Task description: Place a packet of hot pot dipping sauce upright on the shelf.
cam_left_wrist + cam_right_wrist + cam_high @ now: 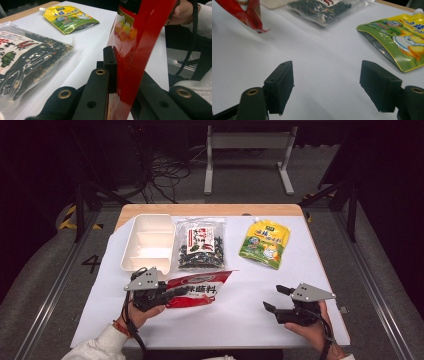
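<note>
The left gripper pinches the near end of a red packet between its jaws, just in front of the white divided tray on the paper-covered surface. Beside the tray lies a clear bag of dark dried goods, and beyond that a yellow-green spouted pouch. Well away from the tray, the right gripper hovers, jaws spread and empty.

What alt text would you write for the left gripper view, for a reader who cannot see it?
The left claw is shut on a glossy red packet, which rises between its black jaws. Behind, on the white table cover, lie a clear bag of dark dried food and a yellow-green spouted pouch.
</note>
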Motion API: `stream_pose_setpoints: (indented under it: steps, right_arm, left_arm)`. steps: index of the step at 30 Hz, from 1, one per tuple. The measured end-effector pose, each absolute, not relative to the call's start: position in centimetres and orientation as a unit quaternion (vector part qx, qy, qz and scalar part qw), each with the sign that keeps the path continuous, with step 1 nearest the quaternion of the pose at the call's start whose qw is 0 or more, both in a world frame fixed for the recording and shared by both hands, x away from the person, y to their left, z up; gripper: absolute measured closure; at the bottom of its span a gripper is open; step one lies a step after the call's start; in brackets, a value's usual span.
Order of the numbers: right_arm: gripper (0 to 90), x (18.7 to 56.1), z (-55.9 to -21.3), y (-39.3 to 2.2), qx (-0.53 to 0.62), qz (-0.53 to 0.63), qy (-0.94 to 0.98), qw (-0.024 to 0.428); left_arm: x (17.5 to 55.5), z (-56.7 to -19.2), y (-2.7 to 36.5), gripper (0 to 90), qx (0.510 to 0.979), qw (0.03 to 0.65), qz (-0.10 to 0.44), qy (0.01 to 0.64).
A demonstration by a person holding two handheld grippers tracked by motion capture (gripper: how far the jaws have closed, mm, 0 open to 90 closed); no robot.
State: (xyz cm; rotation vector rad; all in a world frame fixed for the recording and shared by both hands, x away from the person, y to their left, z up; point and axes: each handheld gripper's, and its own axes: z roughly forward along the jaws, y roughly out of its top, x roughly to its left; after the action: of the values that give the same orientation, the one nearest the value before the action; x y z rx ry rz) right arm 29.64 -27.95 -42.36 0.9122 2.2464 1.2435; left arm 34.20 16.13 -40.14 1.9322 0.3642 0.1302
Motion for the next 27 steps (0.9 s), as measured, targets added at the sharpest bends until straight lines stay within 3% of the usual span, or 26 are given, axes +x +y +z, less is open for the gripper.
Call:
stream_pose_setpoints:
  steps: [11,27]
  right_arm:
    - [25.7,29.7,-43.2,-27.4,0.311,0.415,0.823,0.230]
    - [25.7,29.6,-43.9,-27.3,0.326,0.420,0.818,0.219]
  left_arm:
    - [34.8,-38.8,17.6,90.0,0.803,0.569,0.075,0.159]
    - [38.9,-33.9,23.6,90.0,0.760,0.591,0.183,0.201]
